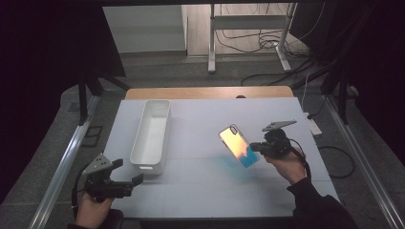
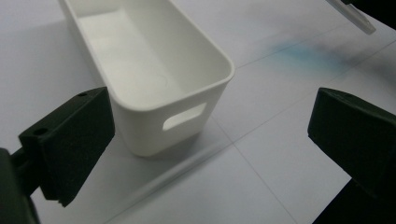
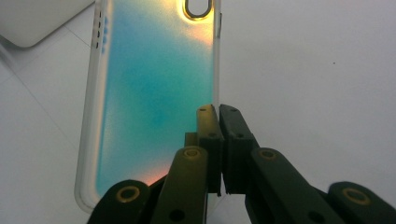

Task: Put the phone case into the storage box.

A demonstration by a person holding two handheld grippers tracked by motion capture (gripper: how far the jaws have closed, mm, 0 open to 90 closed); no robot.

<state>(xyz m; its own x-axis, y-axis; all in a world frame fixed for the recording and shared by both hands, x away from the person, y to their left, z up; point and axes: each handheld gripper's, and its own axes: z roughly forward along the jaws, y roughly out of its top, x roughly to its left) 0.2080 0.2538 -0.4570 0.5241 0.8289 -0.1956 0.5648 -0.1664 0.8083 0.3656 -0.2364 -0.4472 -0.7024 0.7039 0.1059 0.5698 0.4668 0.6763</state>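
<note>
A phone case (image 1: pixel 237 145) with an orange-to-blue iridescent back and a camera cutout hangs tilted above the white table (image 1: pixel 200 186). My right gripper (image 1: pixel 255 147) is shut on its long right edge. In the right gripper view the two jaws (image 3: pixel 218 112) pinch the clear rim of the case (image 3: pixel 154 93). My left gripper (image 1: pixel 128 171) stands open at the front left of the table, just short of the near end of a white rectangular bin (image 1: pixel 149 166). Between its wide-apart jaws (image 2: pixel 208 119) I see the empty bin (image 2: pixel 149 130) with a handle slot. A corner of the case (image 2: pixel 355 16) shows beyond.
The bin lies lengthwise on the table's left half. A wooden strip (image 1: pixel 210 92) runs along the table's far edge. Beyond it stand metal frame legs (image 1: pixel 211 47) and loose cables (image 1: pixel 267 40) on the floor. Dark curtains flank both sides.
</note>
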